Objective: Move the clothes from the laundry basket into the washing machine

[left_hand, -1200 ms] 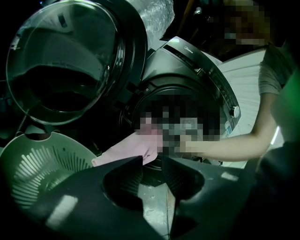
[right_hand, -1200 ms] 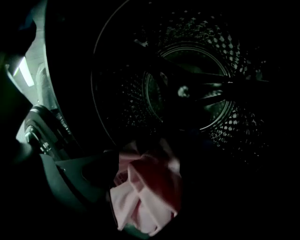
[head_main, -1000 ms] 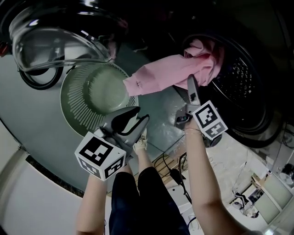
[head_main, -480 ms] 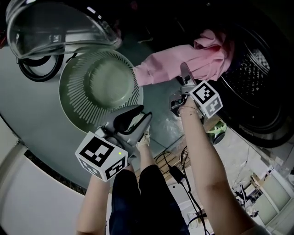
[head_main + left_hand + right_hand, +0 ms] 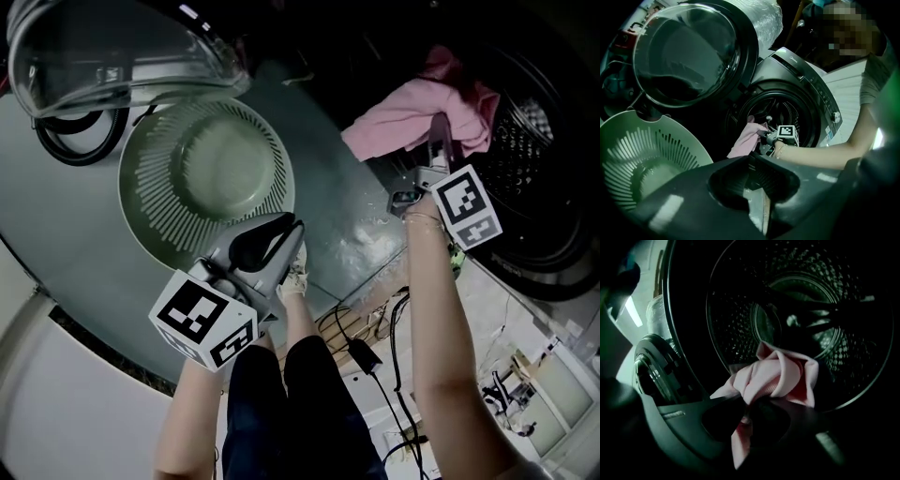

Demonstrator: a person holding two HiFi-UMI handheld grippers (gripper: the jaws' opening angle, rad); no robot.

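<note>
Door (image 5: pixel 103 56) of a front-loading washing machine (image 5: pixel 813 86), standing open, fills the upper left of the head view, its round glass facing up. Just below it sits a pale green laundry basket (image 5: pixel 150 178) with slotted sides. No clothes show inside it.

Next comes the left gripper (image 5: pixel 286 230), held low near the basket's rim. Its jaws are together with nothing between them.

Right of centre, a pink garment (image 5: pixel 403 117) lies bunched at the mouth of the drum (image 5: pixel 530 187). Part of it is inside the opening and part spills out over the front lip towards the left. The right gripper (image 5: pixel 438 127) reaches into this bundle at the end of an outstretched arm. Its jaws have just been closing and now pinch a fold of the pink cloth, with a short tail hanging beneath them in the right gripper view. Beyond the cloth the dark perforated drum looks otherwise empty.

The garment looks light, thin and completely limp. It will likely drape, stretch and trail rather than hold any shape, so a loose end could catch on the door seal. A grip on a thick, gathered fold near the middle should carry most of it in. The end hanging outside probably needs a second push or a fresh grip.
</note>
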